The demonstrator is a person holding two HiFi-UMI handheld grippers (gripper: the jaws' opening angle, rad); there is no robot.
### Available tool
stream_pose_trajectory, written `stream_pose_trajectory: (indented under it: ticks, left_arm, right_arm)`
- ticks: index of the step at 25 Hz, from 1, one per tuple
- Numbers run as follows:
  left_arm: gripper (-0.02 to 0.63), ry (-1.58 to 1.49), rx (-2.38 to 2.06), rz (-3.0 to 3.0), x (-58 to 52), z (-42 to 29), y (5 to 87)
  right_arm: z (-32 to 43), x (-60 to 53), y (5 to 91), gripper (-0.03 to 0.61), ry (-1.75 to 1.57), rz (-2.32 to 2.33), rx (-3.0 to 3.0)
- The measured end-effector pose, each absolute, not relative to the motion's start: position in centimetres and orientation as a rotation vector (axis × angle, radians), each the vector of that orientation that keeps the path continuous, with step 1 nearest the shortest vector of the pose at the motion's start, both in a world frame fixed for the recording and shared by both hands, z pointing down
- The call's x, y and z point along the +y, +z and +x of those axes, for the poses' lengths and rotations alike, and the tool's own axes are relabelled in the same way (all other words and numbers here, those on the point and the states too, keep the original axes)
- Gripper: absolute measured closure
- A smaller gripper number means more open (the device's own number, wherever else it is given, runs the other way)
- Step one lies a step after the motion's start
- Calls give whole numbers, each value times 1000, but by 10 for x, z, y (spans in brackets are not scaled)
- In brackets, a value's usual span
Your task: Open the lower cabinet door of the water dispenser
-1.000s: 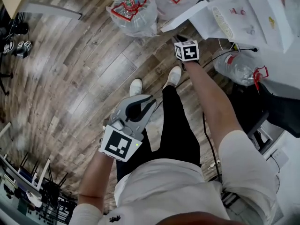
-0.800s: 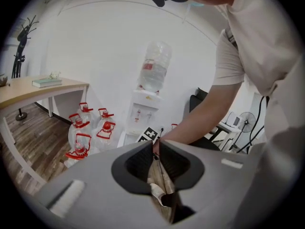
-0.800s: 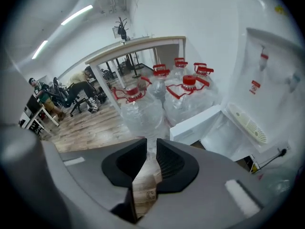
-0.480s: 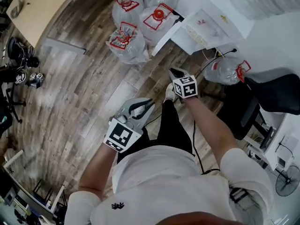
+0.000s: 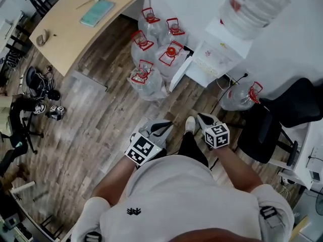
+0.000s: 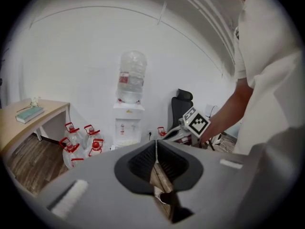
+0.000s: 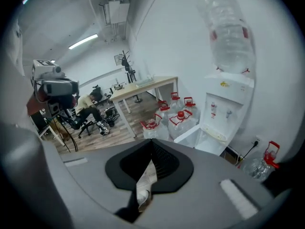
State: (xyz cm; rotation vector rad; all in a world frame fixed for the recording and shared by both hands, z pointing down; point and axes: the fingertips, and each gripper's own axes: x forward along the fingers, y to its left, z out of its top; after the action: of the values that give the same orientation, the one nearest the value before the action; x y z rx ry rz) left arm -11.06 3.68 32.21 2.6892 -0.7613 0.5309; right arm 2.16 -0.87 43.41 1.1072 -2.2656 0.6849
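Note:
The white water dispenser (image 5: 222, 52) stands against the wall with a clear bottle (image 5: 252, 4) on top. Its lower cabinet door (image 5: 185, 72) stands swung open to the left, and the right gripper view shows the open door (image 7: 190, 133) edge-on beside the dispenser (image 7: 224, 106). My left gripper (image 5: 168, 123) is shut and empty, held above the floor near the person's legs. My right gripper (image 5: 199, 116) is also shut on nothing, well short of the door. In the left gripper view the dispenser (image 6: 127, 125) is straight ahead and the right gripper (image 6: 172, 135) reaches in from the right.
Several empty jugs with red caps (image 5: 154, 57) crowd the floor left of the door. Another jug (image 5: 239, 96) lies to the dispenser's right by a black office chair (image 5: 282, 112). A wooden desk (image 5: 86, 21) stands at the far left. A cable (image 5: 227, 87) runs across the floor.
Both grippers have risen and drawn back from the dispenser toward the person's body. The right gripper has left the door's edge, and the head view now takes in more of the room.

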Motion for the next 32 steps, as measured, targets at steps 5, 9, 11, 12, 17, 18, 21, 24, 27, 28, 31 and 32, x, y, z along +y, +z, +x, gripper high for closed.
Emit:
stream_pose_trajectory:
  ticks: [5, 9, 11, 12, 17, 18, 21, 24, 27, 28, 31, 32]
  left_arm:
    - [555, 531, -758, 2680, 44, -109, 308]
    - [557, 500, -737, 2670, 50, -115, 300]
    - [557, 490, -730, 2666, 55, -120, 296]
    - [557, 492, -726, 2664, 58, -123, 296]
    - [557, 514, -734, 2658, 63, -137, 296]
    - [558, 512, -737, 2657, 64, -137, 296]
    - [558, 505, -719, 2662, 71, -136, 296]
    - [558, 525, -704, 2684, 75, -136, 296]
    - [558, 534, -699, 2678, 79, -139, 300]
    - [558, 530, -698, 2676, 81, -140, 300]
    - [558, 521, -709, 2666, 85, -147, 303]
    - [558, 517, -717, 2659, 86, -150, 304]
  right_arm:
    - [27, 19, 376, 577, 660, 1144, -2340]
    - [16, 43, 342, 577, 609, 1151, -2390]
    - [12, 55, 329, 577, 585, 1162, -2406]
    - [10, 62, 325, 577, 581, 1171, -2414]
    - [5, 79, 311, 577, 548, 1202, -2425]
    - [6, 81, 310, 577, 546, 1205, -2425]
    - [11, 92, 307, 577, 544, 1227, -2416]
    - [12, 100, 306, 577, 537, 1248, -2404]
    - [10, 107, 308, 577, 538, 1251, -2400]
    - [9, 109, 309, 577, 533, 1247, -2399]
    - [3, 111, 310, 577, 498, 1232, -2396]
    - [1, 111, 309, 577, 489, 1230, -2398]
